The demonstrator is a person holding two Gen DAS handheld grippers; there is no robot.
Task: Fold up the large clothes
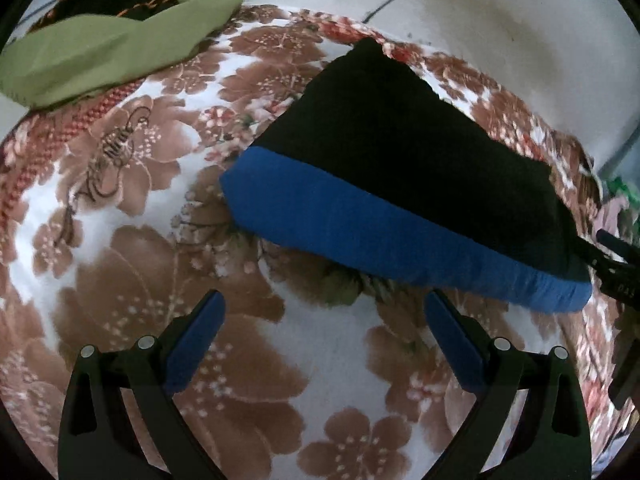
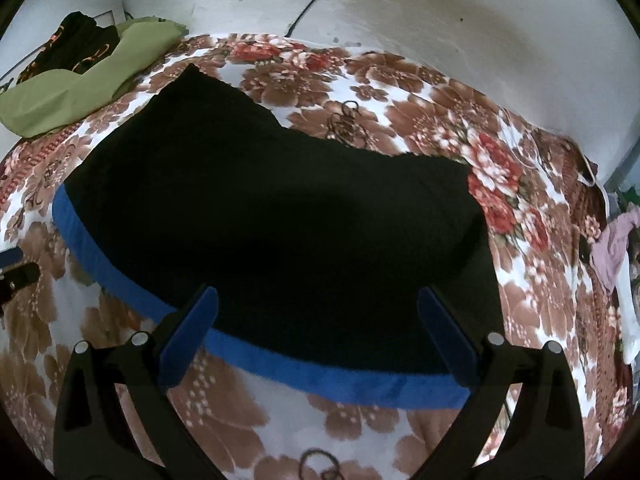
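I hold both grippers spread wide and empty above the floral blanket (image 1: pixel 120 264). The folded black-and-blue garment (image 1: pixel 400 168) lies flat mid-blanket, ahead of my left gripper (image 1: pixel 324 316) and partly under my right gripper (image 2: pixel 318 312). A green cloth (image 1: pixel 100 48) sits far left.

Black garment (image 2: pixel 272 216) with blue band (image 2: pixel 304 372) along near edge. Folded into flat, thick, roughly rectangular bundle; far edge uneven, one corner peaked. Lies flat on floral bedspread (image 2: pixel 420 92). Same garment (image 1: pixel 400 148) visible in left view.
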